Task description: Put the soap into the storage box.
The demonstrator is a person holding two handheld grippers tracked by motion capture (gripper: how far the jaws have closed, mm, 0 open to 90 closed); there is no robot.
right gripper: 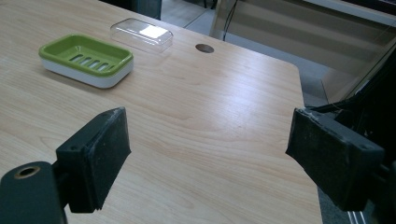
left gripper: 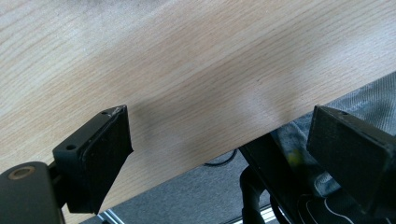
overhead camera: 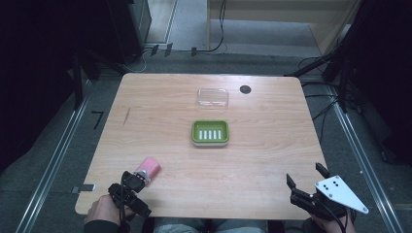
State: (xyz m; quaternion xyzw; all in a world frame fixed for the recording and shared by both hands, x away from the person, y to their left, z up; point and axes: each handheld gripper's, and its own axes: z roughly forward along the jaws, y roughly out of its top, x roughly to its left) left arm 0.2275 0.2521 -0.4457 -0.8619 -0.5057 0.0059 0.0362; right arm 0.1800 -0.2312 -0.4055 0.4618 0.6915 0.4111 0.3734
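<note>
1. High view: your left tool (overhead camera: 137, 180) sits at the near left corner of the worktop (overhead camera: 272, 160), its tips right against the pink soap bar (overhead camera: 149, 168), which lies just ahead of it. Whether the tips actually touch the bar, you can't tell from up here. Your right tool (overhead camera: 303, 180) hovers at the near right corner, jaws spread, nothing between them. Well ahead of both tools, mid-worktop, sits the green soap dish (overhead camera: 210, 132); beyond that lies the clear lid (overhead camera: 213, 98), with a dark round hole (overhead camera: 245, 89) just to its right.

2. Left gripper view: your left tool (left gripper: 219, 135) has its jaws standing wide apart, nothing between them. It looks down across the worktop's edge, bare wood ahead, grey floor below.

3. Right gripper view: your right tool (right gripper: 208, 135) is wide open and empty too. Far ahead and to its left you've got the green soap dish (right gripper: 86, 59), the clear lid (right gripper: 141, 33) just behind it.
</note>
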